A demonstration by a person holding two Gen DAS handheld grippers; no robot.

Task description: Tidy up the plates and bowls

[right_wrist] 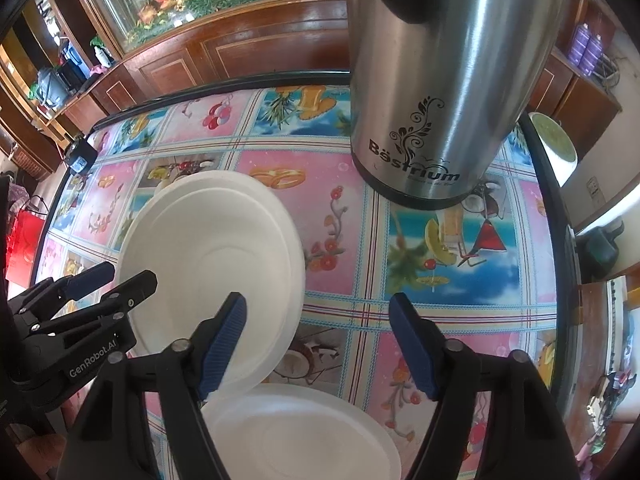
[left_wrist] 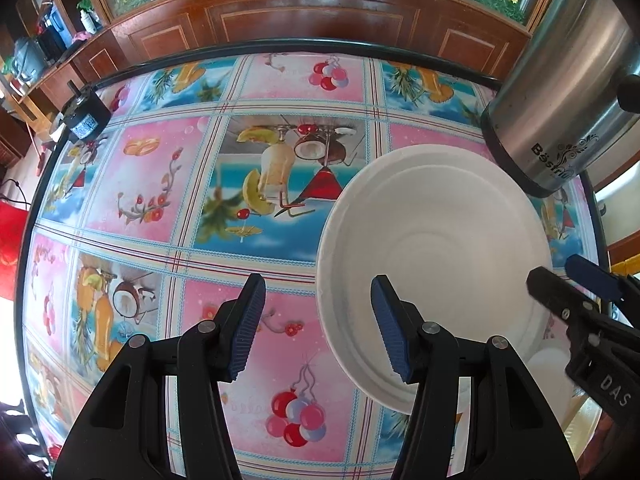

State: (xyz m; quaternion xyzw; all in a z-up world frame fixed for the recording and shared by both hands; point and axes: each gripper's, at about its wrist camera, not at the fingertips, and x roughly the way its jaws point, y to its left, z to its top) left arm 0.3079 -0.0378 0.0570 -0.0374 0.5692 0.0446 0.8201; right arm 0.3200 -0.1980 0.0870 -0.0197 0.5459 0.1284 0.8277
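A white foam plate [left_wrist: 432, 264] sits on a second white plate [left_wrist: 400, 158], offset from it, on the patterned table. My left gripper [left_wrist: 319, 328] is open and straddles the top plate's left rim, one pad over the plate and one outside it. In the right wrist view the same plates [right_wrist: 212, 248] lie left of centre. My right gripper [right_wrist: 320, 336] is open across their right rim without pressing on it. A third white plate [right_wrist: 300, 432] lies below it, near the front edge. Each gripper shows in the other's view: the right gripper [left_wrist: 564, 276] and the left gripper [right_wrist: 114, 280].
A tall steel kettle [right_wrist: 440, 80] stands just behind and right of the plates. A small black box [left_wrist: 86, 118] sits at the table's far left edge [left_wrist: 280, 46]. A wooden cabinet with an aquarium [left_wrist: 280, 8] runs behind the table.
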